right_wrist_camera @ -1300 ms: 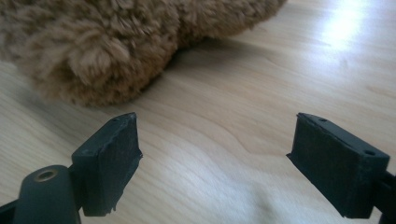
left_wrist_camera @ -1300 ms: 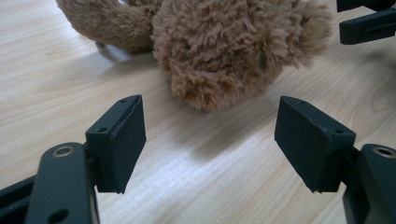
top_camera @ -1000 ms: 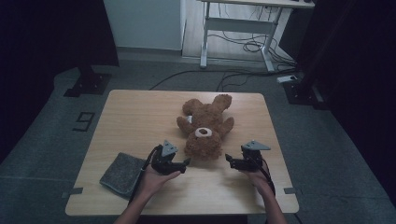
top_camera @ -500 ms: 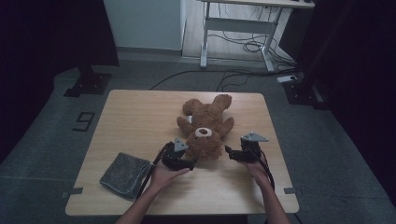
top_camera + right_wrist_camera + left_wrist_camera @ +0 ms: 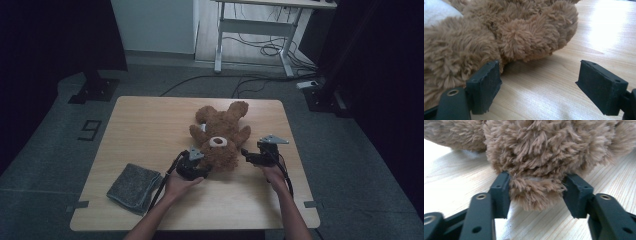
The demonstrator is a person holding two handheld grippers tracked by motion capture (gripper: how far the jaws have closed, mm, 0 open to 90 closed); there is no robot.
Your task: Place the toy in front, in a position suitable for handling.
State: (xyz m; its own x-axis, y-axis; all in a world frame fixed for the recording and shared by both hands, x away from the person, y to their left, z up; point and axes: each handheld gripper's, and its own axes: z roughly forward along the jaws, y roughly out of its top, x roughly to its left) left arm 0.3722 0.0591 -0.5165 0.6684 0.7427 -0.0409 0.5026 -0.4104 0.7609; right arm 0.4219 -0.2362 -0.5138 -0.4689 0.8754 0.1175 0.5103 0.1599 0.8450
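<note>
A brown plush teddy bear point(image 5: 220, 137) lies on its back in the middle of the pale wooden desk point(image 5: 145, 125), head toward the person and legs pointing away, so its long axis runs from the near edge toward the far edge. The left gripper point(image 5: 536, 195) has just been closing: its fingers point(image 5: 501, 192) now stand roughly half open, with a tuft of the bear's head, seemingly an ear, caught between them, fur touching both pads. In the high view that left gripper point(image 5: 192, 165) sits right against the head's left side. The right gripper point(image 5: 536, 82) is wide open and holds nothing; the bear lies ahead and to the left of its fingers point(image 5: 486, 85), fur just brushing the left one, bare desk in front of the right one. In the high view this right gripper point(image 5: 252, 156) is just beside the head's right side. The left hand is the nearer, already on the toy. A folded grey cloth point(image 5: 134, 186) lies well apart, beyond the left gripper.
</note>
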